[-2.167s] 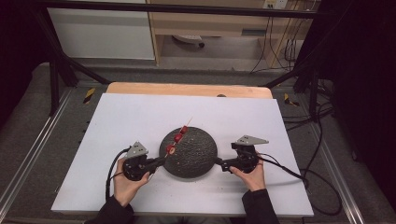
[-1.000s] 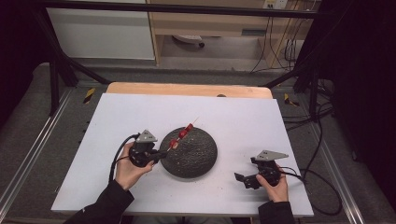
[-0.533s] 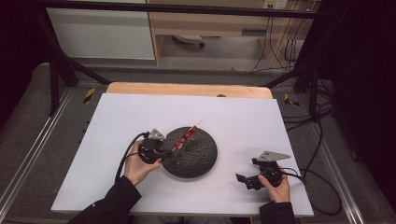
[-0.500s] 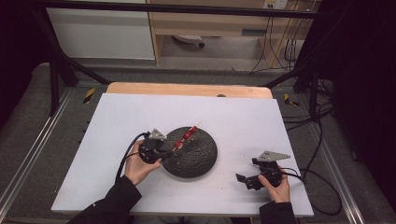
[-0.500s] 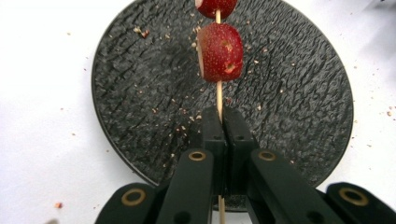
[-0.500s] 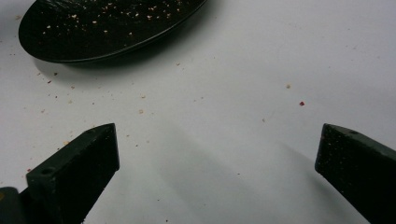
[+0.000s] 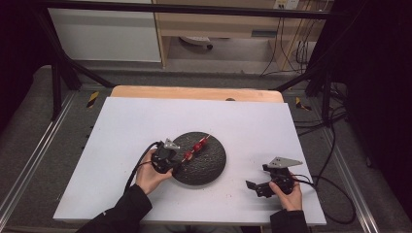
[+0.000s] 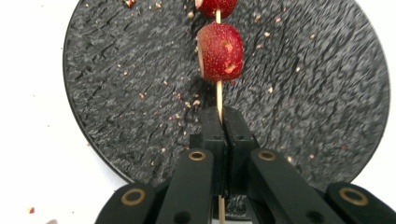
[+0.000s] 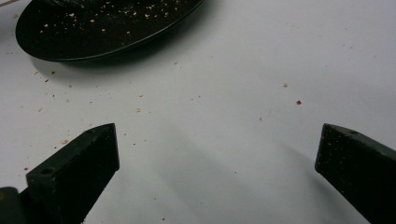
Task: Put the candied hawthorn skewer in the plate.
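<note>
**Left jaws clamped on the skewer, right jaws wide over bare table**

Over the near-left edge of the dark plate (image 7: 206,158), I have the left gripper (image 8: 220,122) with its two black jaws pressed flat together, pinching the thin wooden stick of the skewer (image 8: 219,95). No gap shows between the jaws apart from the stick itself, which runs straight up between the tips and comes out again below them, towards the gripper body. Just beyond the tips one red fruit piece (image 8: 220,52) sits threaded on the stick, clear of the jaws, and the lower edge of a second one (image 8: 215,5) shows at the top of the left gripper view. From the high view the skewer (image 7: 196,147) slants up and to the right across the plate from the left gripper (image 7: 176,165), with the red pieces over the plate's upper-left part. Whether the fruit rests on the plate or hangs just above it, I cannot tell. Crumbs (image 8: 182,100) are scattered over the plate's rough black surface.

On the near-right part of the white table (image 7: 121,126), well apart from the plate, my right gripper (image 7: 255,187) sits low with its jaws spread wide. In the right gripper view the two black tips stand at opposite sides with only crumb-speckled table between them; they grip nothing and touch nothing that I can see. The plate's rim (image 9: 107,51) lies ahead of them to the left.
</note>
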`<state>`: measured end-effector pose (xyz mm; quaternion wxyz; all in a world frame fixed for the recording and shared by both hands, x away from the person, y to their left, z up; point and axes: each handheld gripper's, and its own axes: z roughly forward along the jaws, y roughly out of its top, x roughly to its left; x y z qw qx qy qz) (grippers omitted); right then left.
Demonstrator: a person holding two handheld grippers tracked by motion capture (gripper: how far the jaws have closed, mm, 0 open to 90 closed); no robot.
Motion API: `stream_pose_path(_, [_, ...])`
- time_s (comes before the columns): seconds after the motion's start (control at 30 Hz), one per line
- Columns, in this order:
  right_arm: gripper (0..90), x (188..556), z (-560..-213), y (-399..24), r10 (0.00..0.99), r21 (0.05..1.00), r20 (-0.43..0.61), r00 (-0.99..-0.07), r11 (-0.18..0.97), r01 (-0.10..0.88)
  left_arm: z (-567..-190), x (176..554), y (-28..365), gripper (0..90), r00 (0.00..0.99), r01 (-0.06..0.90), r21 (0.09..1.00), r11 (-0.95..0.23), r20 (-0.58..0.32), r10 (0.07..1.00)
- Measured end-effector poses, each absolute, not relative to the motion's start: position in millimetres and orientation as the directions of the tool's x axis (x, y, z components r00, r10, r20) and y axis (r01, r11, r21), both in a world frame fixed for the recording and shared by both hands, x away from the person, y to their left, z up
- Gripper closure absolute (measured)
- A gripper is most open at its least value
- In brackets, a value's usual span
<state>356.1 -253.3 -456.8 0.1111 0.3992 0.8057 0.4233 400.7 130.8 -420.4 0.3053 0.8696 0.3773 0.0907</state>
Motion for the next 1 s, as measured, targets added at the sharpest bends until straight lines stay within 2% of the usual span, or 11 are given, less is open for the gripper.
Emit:
stream_pose_path(0.67, [0.5, 356.4, -457.7, -252.6, 0.737, 0.769, 0.161, -0.657, 0.324, 0.551, -423.7, 401.0, 126.8, 86.7, 0.696, 0.605, 0.587, -0.538, -0.062, 0.715])
stream_pose_path(0.87, [0.5, 356.3, -458.0, -252.2, 0.739, 0.767, 0.163, -0.654, 0.322, 0.555, -418.5, 397.7, 135.8, 72.8, 0.697, 0.592, 0.621, -0.514, -0.075, 0.713])
stream_pose_path(1.0, [0.5, 356.2, -457.7, -252.5, 0.739, 0.769, 0.164, -0.653, 0.319, 0.554, -414.2, 394.0, 144.0, 59.3, 0.711, 0.575, 0.642, -0.507, -0.086, 0.698])
